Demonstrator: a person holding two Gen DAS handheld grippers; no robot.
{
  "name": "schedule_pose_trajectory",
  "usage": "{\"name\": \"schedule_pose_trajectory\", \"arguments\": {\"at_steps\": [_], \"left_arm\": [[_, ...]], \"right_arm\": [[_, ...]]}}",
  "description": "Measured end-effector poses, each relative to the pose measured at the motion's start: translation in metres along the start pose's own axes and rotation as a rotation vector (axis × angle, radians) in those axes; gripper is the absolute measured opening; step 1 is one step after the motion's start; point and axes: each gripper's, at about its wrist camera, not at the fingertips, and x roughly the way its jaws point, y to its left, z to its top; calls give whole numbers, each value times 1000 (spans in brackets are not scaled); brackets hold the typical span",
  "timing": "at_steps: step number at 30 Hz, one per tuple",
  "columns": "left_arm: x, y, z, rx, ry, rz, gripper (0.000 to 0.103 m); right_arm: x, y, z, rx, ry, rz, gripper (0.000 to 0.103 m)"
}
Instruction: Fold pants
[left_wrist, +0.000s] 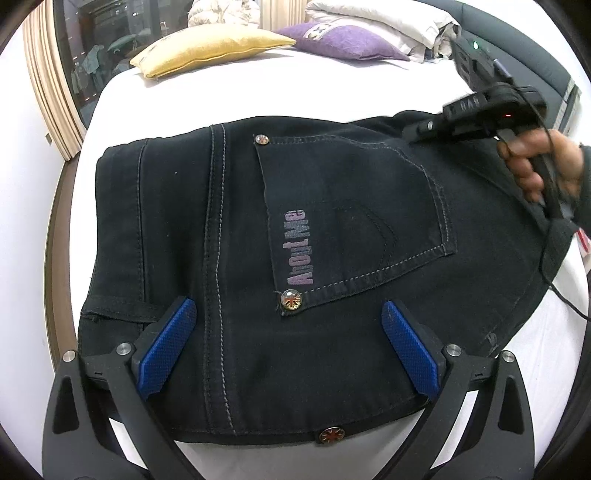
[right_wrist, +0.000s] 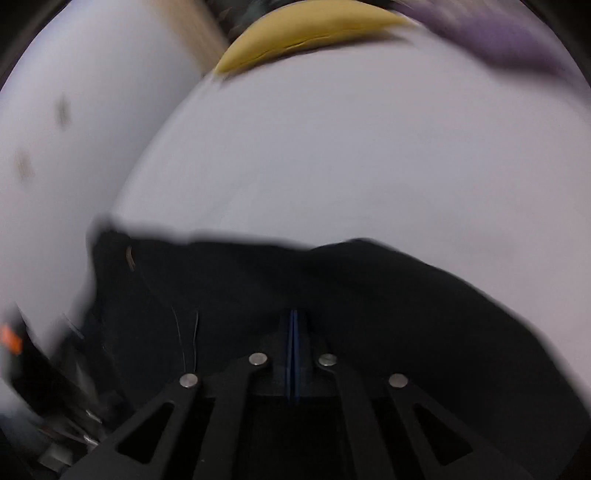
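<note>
Black jeans (left_wrist: 332, 229) lie folded on a white bed (left_wrist: 229, 96), back pocket up with "About Me" printed on it. My left gripper (left_wrist: 288, 317) is open, its blue pads (left_wrist: 166, 350) spread over the near edge of the jeans. My right gripper (right_wrist: 293, 321) has its blue pads pressed together over the dark fabric (right_wrist: 332, 288); the view is blurred and no cloth shows between the pads. In the left wrist view the right gripper (left_wrist: 413, 134) sits at the far right edge of the jeans, held by a hand (left_wrist: 532, 162).
A yellow cushion (left_wrist: 207, 50) and a purple cushion (left_wrist: 343, 38) lie at the head of the bed, with bunched white bedding (left_wrist: 388, 22) behind. A striped curtain (left_wrist: 48, 85) and a dark window are at left. A cable (left_wrist: 554, 280) trails at right.
</note>
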Motion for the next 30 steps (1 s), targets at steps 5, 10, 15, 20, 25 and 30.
{"name": "schedule_pose_trajectory", "arguments": {"at_steps": [5, 10, 15, 20, 25, 30], "left_arm": [[2, 0, 2, 1, 2, 6, 102], [2, -4, 1, 4, -1, 23, 103], [1, -8, 1, 2, -2, 32, 103], [0, -11, 2, 2, 3, 46, 103], [0, -13, 2, -5, 1, 56, 103], [0, -16, 3, -9, 8, 76, 103]], "right_arm": [[-89, -39, -7, 141, -232, -205, 7], [-131, -7, -83, -28, -287, -87, 64], [-164, -142, -161, 303, -316, -133, 0], [-282, -252, -230, 737, -586, -437, 0], [-305, -196, -226, 548, -680, -244, 17], [-208, -103, -223, 317, -431, 47, 51]]}}
